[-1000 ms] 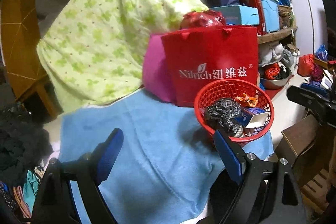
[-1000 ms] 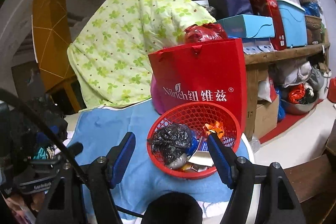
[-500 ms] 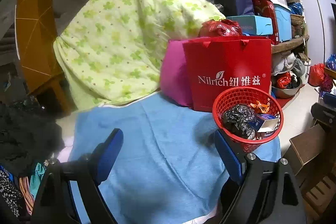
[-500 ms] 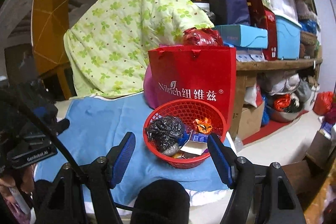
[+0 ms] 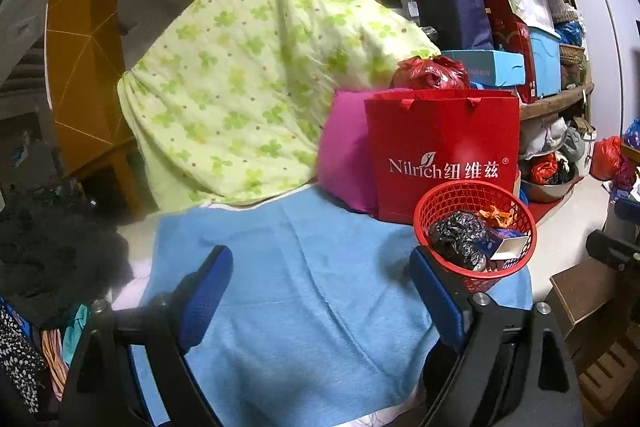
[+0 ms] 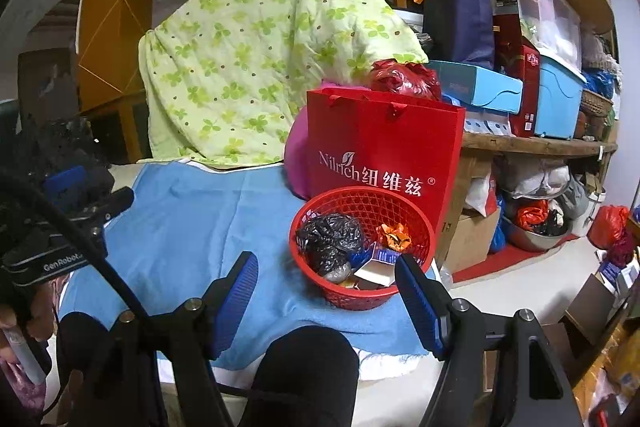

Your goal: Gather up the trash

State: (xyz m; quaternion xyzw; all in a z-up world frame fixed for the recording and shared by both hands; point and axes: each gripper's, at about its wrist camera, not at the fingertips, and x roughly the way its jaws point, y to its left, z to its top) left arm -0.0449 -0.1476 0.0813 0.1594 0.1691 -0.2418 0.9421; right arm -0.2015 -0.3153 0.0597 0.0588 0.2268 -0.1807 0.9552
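Both cameras have backed off from the table since a second ago; the red basket (image 6: pixel 362 247) now sits smaller and farther from the fingers in each view, and more floor shows at right. Left gripper (image 5: pixel 320 291) is above the blue towel (image 5: pixel 300 267), jaws opening wide, nothing between them, only bare towel. Right gripper (image 6: pixel 326 293) has its jaws parted and empty too; its right finger overlaps the basket's near rim in the picture, but contact can't be confirmed, likely just in front of it.

Basket stands on the towel at the table's right corner, upright, just in front of the red paper bag (image 6: pixel 380 155) printed "Nilrich". Trash is inside the basket: a crumpled black plastic bag (image 6: pixel 330 239) on the left side, an orange wrapper (image 6: pixel 394 233) toward the back right, a small blue-and-white carton (image 6: pixel 376 263) at the front. Something grey lies under the black bag, too small to identify.

Pink cushion (image 5: pixel 344 155) leans behind the paper bag on its left. Red plastic bag (image 5: pixel 430 73) pokes up behind the paper bag's top edge. Green clover-print quilt (image 5: pixel 248 83) drapes over the wooden railing at the back. Wooden shelf (image 6: pixel 536 145) at right holds stacked boxes and bins.

In the right wrist view the other gripper's body appears at far left, over the towel's edge.
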